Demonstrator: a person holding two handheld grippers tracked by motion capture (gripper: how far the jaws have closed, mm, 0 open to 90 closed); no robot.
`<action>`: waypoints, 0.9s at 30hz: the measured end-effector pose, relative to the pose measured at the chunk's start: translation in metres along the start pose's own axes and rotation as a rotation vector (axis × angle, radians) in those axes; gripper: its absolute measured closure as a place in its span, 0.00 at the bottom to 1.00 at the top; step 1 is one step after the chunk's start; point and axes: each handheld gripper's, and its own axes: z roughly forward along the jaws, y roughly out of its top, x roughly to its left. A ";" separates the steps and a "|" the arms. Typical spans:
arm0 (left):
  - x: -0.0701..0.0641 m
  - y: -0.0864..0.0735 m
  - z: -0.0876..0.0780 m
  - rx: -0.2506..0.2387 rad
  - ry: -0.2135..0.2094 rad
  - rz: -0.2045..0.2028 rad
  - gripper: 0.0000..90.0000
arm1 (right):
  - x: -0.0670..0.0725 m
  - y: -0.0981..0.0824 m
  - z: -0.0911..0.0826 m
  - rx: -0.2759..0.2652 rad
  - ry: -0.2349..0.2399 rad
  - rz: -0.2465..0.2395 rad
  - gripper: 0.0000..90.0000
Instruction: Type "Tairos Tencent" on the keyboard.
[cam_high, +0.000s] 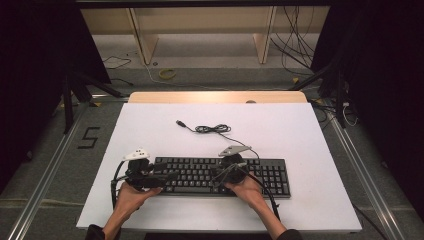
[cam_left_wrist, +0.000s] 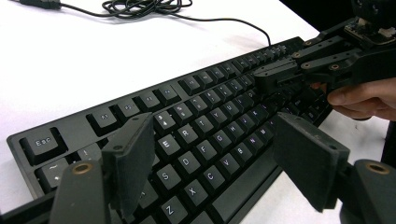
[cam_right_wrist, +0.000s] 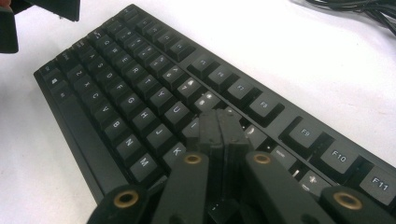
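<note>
The right claw is pressing its jaws tight together, holding nothing, with the joined tips hovering over or touching the keys around I and K; whether they are actually pressing a key I cannot tell. The left claw is standing wide open, one jaw over the left-hand letter keys and the other out past the front edge of the keyboard, gripping nothing. Both hands are coming in from the counter's near edge, the left hand at the keyboard's left end and the right hand near its middle. The keyboard is lying flat on the white counter, close to the near edge and roughly centred, its long side running along that edge. Its cable is trailing from the back toward the counter's middle, partly bunched, with the plug lying loose. The keyboard looks like a stiff, fairly light plastic slab that should slide easily on the smooth surface; the keycaps are probably springy and poor to grip. Taking hold at a short end or across the front rim seems safest, minding the loose cable dragging behind.
</note>
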 end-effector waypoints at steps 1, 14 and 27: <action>0.000 0.000 0.000 0.000 0.001 -0.001 0.33 | 0.000 0.000 0.000 0.001 0.000 0.001 1.00; 0.002 -0.003 -0.002 -0.008 0.002 -0.014 0.33 | -0.001 -0.002 0.005 0.022 -0.003 0.007 1.00; 0.004 -0.004 0.000 -0.004 0.005 -0.016 0.34 | -0.001 -0.004 0.007 0.024 -0.014 0.000 1.00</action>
